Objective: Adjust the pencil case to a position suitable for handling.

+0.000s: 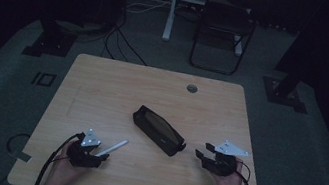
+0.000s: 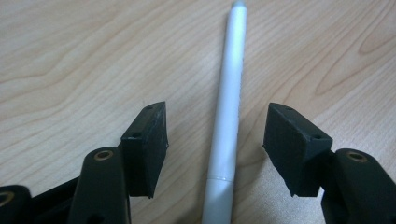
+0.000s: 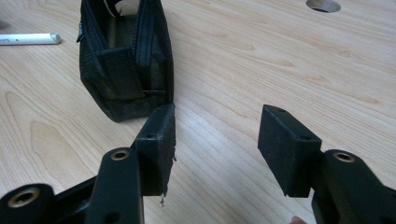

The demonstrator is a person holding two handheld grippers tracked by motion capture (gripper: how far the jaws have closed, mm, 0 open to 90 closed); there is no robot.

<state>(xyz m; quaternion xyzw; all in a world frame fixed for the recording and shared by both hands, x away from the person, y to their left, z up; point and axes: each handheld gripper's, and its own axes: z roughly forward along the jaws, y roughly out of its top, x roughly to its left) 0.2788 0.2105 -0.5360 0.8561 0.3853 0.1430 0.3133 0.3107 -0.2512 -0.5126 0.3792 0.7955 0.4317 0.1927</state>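
Where grippers hover: one pen (image 2: 227,107), one pouch (image 1: 158,130).

Left tongs (image 1: 96,158): held low in the left hand (image 1: 63,169), pointing forward and right, jaws parted with a gap on each side. Right tongs (image 1: 203,151): held in the right hand (image 1: 228,182), pointing left, jaws spread wide with nothing between them.

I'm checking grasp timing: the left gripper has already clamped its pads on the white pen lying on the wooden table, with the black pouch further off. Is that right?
Not quite. The left gripper has not clamped: in the left gripper view the white pen lies between its open jaws with table visible on either side. The pen does lie on the wooden table, with the black pouch further off.
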